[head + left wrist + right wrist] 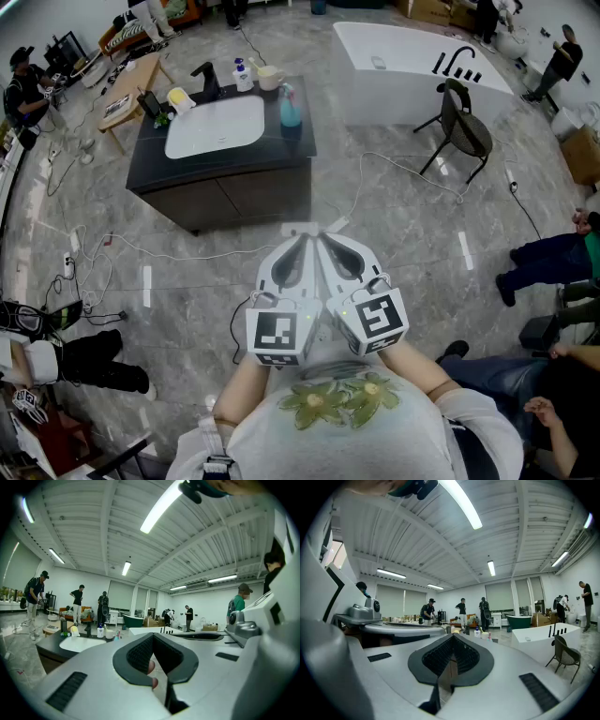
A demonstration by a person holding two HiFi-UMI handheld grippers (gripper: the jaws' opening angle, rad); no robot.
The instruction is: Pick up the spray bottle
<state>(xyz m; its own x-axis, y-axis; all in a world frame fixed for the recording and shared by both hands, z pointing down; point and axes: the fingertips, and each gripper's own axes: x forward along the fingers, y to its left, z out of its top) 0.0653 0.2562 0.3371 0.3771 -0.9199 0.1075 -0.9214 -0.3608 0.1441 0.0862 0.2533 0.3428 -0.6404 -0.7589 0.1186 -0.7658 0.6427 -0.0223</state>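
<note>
Both jaws pressed together, nothing held, left gripper (306, 236), right gripper (325, 236), spray bottle (291, 107) upright beside sink (214, 129).

In the head view the teal bottle (291, 106) on the vanity (225, 183), toward 11 o'clock, is too small to tell what top it has. The people (553, 262) from 3 to 5 o'clock are cut off by the frame edge. The right gripper (324, 236) fills the left gripper view's 3 o'clock side, hiding the room behind it, and the counter's bottles (100, 631) at 9 o'clock are tiny blurs.
</note>
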